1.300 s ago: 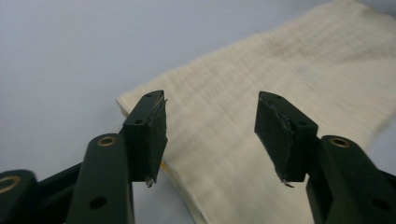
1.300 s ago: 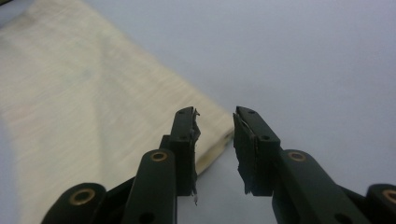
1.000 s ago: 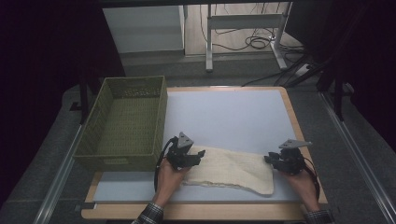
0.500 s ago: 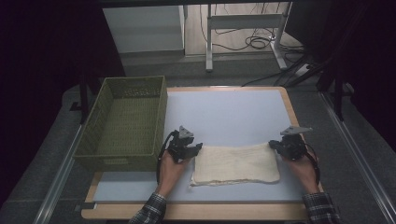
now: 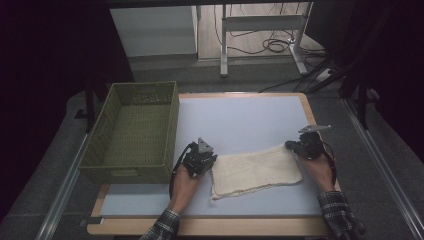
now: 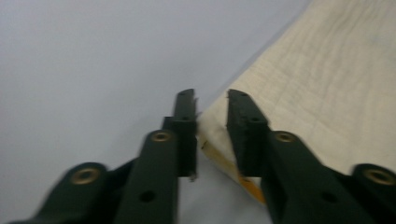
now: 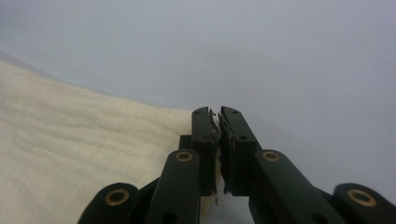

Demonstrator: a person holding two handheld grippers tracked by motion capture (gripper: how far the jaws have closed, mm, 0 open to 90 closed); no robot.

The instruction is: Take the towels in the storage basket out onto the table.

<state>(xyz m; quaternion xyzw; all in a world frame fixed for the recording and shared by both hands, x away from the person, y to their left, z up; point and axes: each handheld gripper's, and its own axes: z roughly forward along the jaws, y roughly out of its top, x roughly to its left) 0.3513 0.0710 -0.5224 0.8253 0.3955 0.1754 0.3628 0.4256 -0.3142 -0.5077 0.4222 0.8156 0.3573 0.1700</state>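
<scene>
A green basket [image 5: 131, 134] sits at the desk's [image 5: 240, 117] left, well clear of the work. A cream cloth [image 5: 256, 169] lies flat, ribbed, near the front edge. Up close, the right claw [image 7: 218, 122] pinches its far corner; the left claw [image 6: 211, 109] has just been closing, corner between the jaws, not yet gripped.

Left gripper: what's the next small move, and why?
Probably finish closing the left gripper on the cloth corner. Its jaws have just been closing, yet the left gripper view shows a gap, with the cloth's corner between the pads and not yet pinched. The right gripper is already clamped on the far corner, so a second grip would let both hands lift or fold the cloth.
</scene>
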